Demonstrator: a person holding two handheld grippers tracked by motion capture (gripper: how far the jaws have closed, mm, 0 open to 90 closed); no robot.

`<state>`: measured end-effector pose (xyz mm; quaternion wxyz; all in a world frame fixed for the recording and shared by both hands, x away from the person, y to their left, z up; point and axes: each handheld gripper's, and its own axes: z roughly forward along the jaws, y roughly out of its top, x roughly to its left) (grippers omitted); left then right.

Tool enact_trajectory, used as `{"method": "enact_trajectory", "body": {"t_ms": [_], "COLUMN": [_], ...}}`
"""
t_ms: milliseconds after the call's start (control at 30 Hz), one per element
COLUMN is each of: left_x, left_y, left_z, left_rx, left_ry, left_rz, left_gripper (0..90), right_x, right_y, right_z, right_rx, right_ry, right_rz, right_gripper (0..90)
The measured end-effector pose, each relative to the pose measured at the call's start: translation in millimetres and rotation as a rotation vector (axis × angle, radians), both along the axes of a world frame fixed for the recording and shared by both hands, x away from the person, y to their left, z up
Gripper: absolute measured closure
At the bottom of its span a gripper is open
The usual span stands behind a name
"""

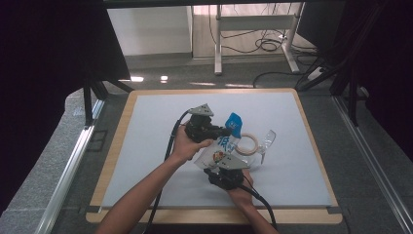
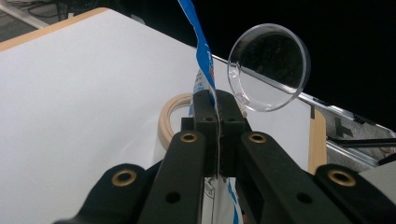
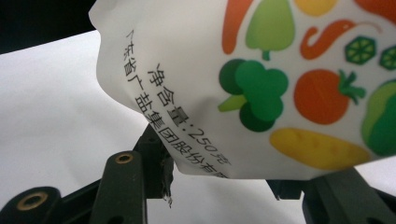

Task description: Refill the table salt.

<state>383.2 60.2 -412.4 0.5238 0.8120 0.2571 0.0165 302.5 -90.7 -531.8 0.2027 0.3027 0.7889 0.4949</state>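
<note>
A white bag [image 1: 220,149] with a blue top and printed vegetables [image 3: 261,93] hangs tilted above the table between my two grippers. My left gripper [image 1: 228,130] comes in from the left and is shut on the bag's blue top edge [image 2: 201,51], which runs up between the closed jaws of the left gripper [image 2: 217,100]. My right gripper [image 1: 225,169] is below, near the front, shut on the bag's bulging lower end. In the right gripper view the bag fills the gap between the jaws of the right gripper [image 3: 233,175].
A tan tape ring [image 1: 256,149] lies flat just right of the bag, also visible as the tape ring [image 2: 164,122] behind the left jaws. A clear plastic vessel [image 1: 267,140] stands beside it, its round rim [image 2: 271,70] facing the left gripper. The grey mat [image 1: 156,126] covers the wood-edged table.
</note>
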Motion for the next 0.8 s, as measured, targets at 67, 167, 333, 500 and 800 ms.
{"method": "enact_trajectory", "body": {"t_ms": [67,167,333,500,800], "left_x": [1.3,3.3,4.1,4.0,3.6], "left_y": [0.4,1.0,-0.5,-3.7,-10.2], "left_z": [0.1,1.0,1.9,5.4,9.8], "left_rx": [0.001,0.006,0.013,0.028,0.055], "left_ry": [0.005,0.011,0.016,0.010,0.006], "left_rz": [0.000,-0.001,-0.006,-0.015,-0.037], "left_gripper": [89.8,89.8,89.8,89.8,89.8], "right_x": [0.2,0.8,0.2,-2.0,-7.2], "right_y": [0.5,0.9,2.0,2.1,-0.1], "right_z": [0.1,0.6,1.5,4.1,9.3], "right_rx": [0.004,0.007,0.012,0.018,0.036], "right_ry": [0.002,-0.002,-0.001,-0.002,-0.003], "right_rz": [0.000,0.002,0.002,-0.001,0.009], "right_gripper": [50.6,50.6,50.6,50.6,50.6]}}
